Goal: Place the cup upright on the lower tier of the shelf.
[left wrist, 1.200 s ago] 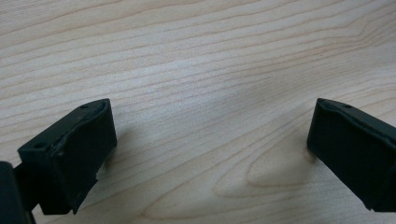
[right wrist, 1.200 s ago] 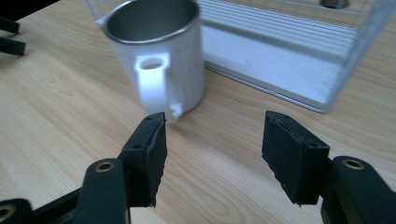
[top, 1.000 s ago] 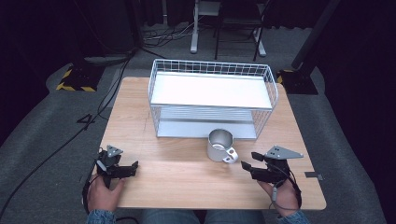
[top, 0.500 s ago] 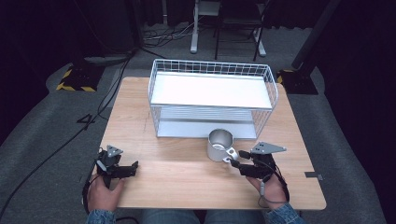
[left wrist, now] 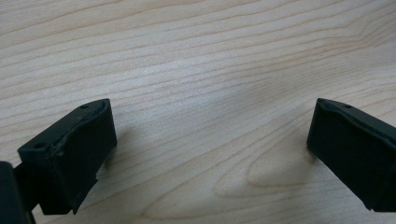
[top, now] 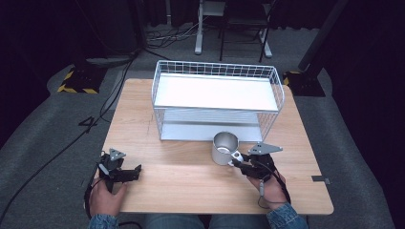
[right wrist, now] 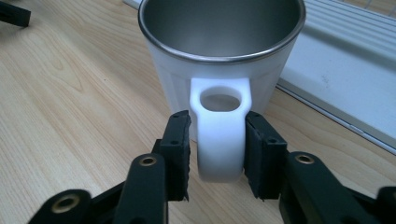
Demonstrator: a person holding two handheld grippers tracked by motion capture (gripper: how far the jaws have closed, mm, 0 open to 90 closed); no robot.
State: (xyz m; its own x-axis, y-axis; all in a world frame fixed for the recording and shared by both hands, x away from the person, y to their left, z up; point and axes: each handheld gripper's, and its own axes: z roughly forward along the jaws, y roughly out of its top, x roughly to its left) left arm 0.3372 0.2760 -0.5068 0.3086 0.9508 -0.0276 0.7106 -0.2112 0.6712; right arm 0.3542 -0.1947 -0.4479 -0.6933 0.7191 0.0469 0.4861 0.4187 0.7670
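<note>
With its jaws having just been closing, the right gripper [right wrist: 217, 156] now pinches the handle of the mug [top: 225, 147], which stands upright on the table [top: 191, 186] just before the wire rack [top: 217, 98]. Grasping looks done; lifting and placing (likely into the rack) remain. The left gripper [left wrist: 210, 144] rests wide open, empty.

- We are resting our left gripper [top: 125, 172] low at the near left, jaws standing wide apart, our left hand [top: 106, 198] behind it.
- We are reaching our right gripper [top: 240, 164] forward and left, its jaws just closing, pads pressing both sides of a mug's handle [right wrist: 220, 135].
</note>
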